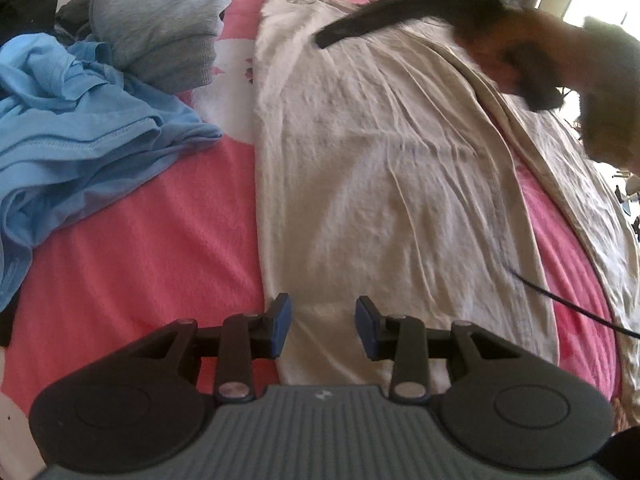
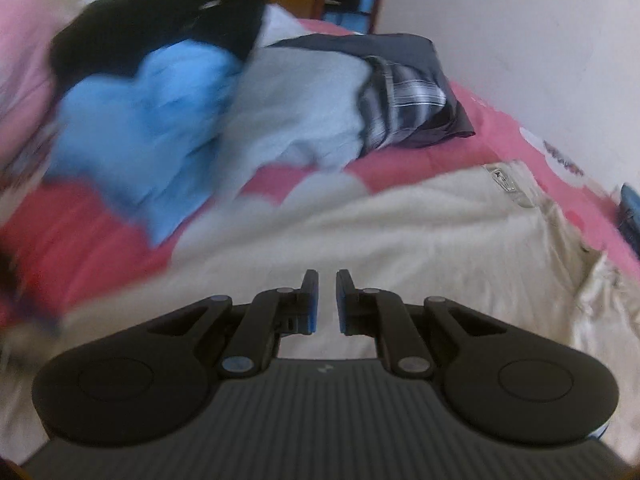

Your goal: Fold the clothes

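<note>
On the left gripper (image 1: 323,328) the blue-padded fingers (image 1: 282,326) are spread wide with nothing between them, held just above the near hem of a cream, wrinkled cotton garment (image 1: 368,152). On the right gripper (image 2: 323,304) the pads (image 2: 311,304) are drawn close together, a narrow gap being left; no cloth is seen between them, and they are held over the same cream cloth (image 2: 400,232).

The cream garment is laid lengthwise on a pink fleece blanket (image 1: 140,260), its left edge straight, and a long panel on its right side appears turned over along a diagonal crease; whether this is a fold already made or merely the way the cloth fell cannot be settled. A label (image 2: 502,178) is seen at its far end in the right wrist view.

The fabric is judged light, limp and prone to creasing, and it should slide little on the fleece. A hold is best taken at a hem corner or along a doubled edge, where two layers can be pinched together, since a single layer would sag and drag.

To the left, a crumpled light-blue shirt (image 1: 80,120), a rolled grey knit garment (image 1: 160,28) and darker clothes (image 2: 400,84) are piled apart from the cream piece. A black cable (image 1: 568,304) is trailed across the blanket's right side.
</note>
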Demonstrator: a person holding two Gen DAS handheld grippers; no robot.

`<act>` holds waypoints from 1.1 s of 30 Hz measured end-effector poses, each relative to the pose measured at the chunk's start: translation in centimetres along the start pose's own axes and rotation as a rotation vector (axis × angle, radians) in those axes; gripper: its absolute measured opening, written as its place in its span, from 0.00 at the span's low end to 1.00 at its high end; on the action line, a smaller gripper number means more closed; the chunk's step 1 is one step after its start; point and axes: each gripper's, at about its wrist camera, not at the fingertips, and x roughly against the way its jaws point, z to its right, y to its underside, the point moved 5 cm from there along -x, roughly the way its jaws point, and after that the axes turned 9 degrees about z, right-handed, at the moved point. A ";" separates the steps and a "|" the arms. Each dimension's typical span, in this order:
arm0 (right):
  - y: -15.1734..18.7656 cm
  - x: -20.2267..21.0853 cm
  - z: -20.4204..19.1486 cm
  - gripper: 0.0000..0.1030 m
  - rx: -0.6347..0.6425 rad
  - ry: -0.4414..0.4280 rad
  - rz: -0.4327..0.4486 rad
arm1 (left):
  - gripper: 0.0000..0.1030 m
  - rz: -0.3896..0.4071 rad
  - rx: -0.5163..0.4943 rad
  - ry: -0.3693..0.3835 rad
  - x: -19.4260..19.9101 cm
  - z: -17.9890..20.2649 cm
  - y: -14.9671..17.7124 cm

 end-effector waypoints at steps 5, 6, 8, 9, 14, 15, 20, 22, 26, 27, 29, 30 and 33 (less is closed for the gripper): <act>-0.4 -8.1 2.6 0.07 -0.189 0.015 -0.053 | 0.38 0.001 0.036 0.026 0.1 -0.5 0.2; -0.6 -9.3 3.1 0.07 -0.230 0.018 -0.046 | 0.39 0.001 0.051 0.032 0.2 -0.7 0.2; -1.5 -9.3 4.5 0.08 -0.300 0.038 -0.015 | 0.39 0.004 0.080 0.045 0.3 -1.0 0.2; -1.9 -9.3 5.2 0.08 -0.335 0.048 0.000 | 0.39 0.007 0.090 0.055 0.4 -1.2 0.4; -4.0 -9.3 8.8 0.08 -0.495 0.101 0.070 | 0.39 0.003 0.199 0.120 0.7 -2.5 0.5; -4.0 -9.4 9.6 0.08 -0.473 0.127 0.051 | 0.39 -0.002 0.221 0.132 0.9 -2.8 0.7; -4.0 -14.5 13.9 0.08 -0.446 0.251 -0.072 | 0.39 -0.015 0.247 0.161 1.1 -3.3 1.0; -4.4 -16.9 15.5 0.08 -0.475 0.296 -0.065 | 0.39 -0.019 0.224 0.162 1.1 -3.4 1.0; -5.7 -16.9 16.7 0.08 -0.513 0.336 0.021 | 0.43 -0.022 0.215 0.178 1.4 -3.4 1.0; -5.9 -15.7 17.1 0.09 -0.537 0.330 0.056 | 0.43 -0.024 0.215 0.182 1.5 -3.5 1.0; -5.8 -12.6 18.2 0.09 -0.619 0.278 0.120 | 0.43 -0.030 0.224 0.196 1.5 -3.7 1.0; -5.4 -11.1 18.4 0.09 -0.640 0.245 0.109 | 0.43 -0.034 0.231 0.204 1.6 -4.0 1.1; -3.7 -7.1 18.2 0.09 -0.659 0.175 0.063 | 0.43 -0.049 0.233 0.226 1.5 -4.3 1.0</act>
